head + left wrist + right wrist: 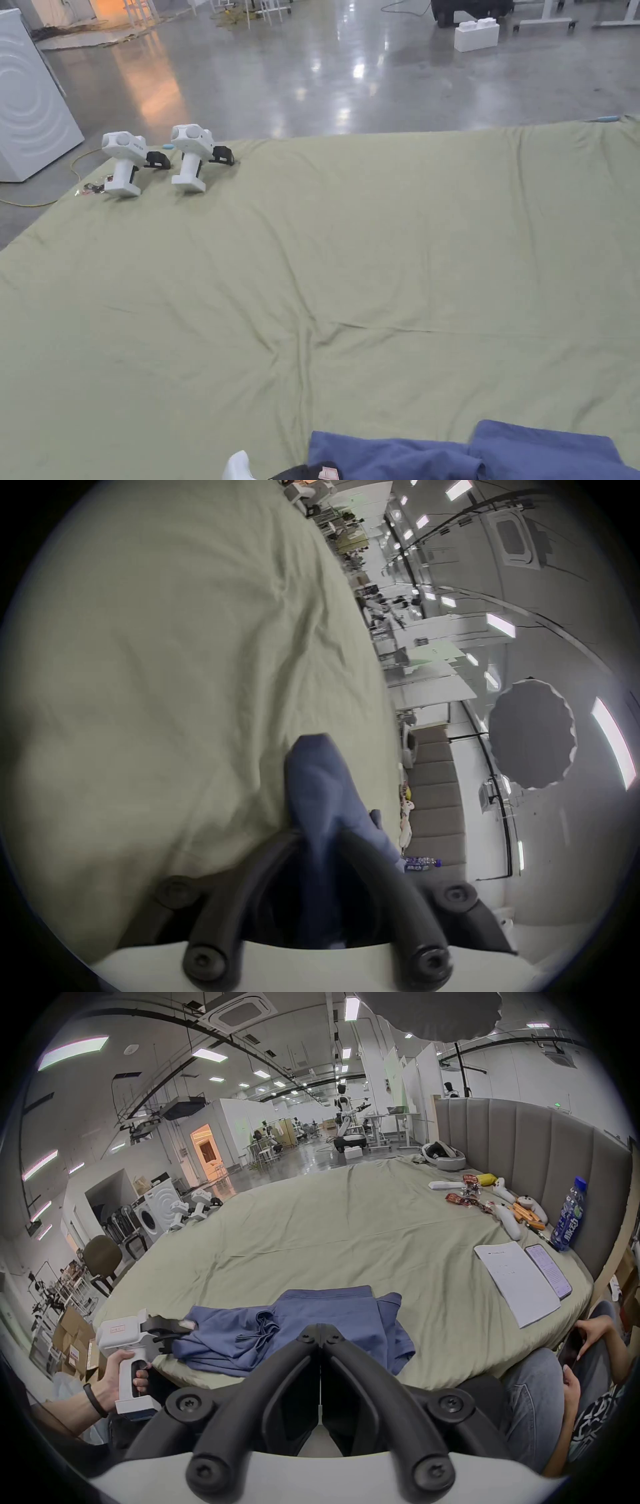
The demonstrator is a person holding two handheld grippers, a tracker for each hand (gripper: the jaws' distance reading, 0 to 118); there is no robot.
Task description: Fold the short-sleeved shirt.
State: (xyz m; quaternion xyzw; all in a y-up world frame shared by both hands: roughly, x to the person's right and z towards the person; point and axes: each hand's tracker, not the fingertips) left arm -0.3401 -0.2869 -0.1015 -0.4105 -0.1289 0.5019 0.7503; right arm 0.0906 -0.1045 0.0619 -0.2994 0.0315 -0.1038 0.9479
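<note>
A blue short-sleeved shirt (437,453) lies crumpled at the near edge of the green bed sheet (375,250). In the right gripper view the shirt (311,1314) is bunched, with folds at its middle. My left gripper (317,840) is shut on a bunch of the shirt (318,785). From the right gripper view, a hand holds this left gripper (176,1333) at the shirt's left edge. Its black tip (312,470) peeks in at the bottom of the head view. My right gripper (320,1329) is shut with nothing between its jaws, held off the bed's near edge.
Two spare white grippers (125,164) (194,156) stand at the bed's far left corner, a washing machine (31,106) beyond. By the padded headboard (536,1158) lie a paper (516,1283), phone (549,1274), bottle (569,1220) and controllers (505,1217). A person (540,1390) sits at the right.
</note>
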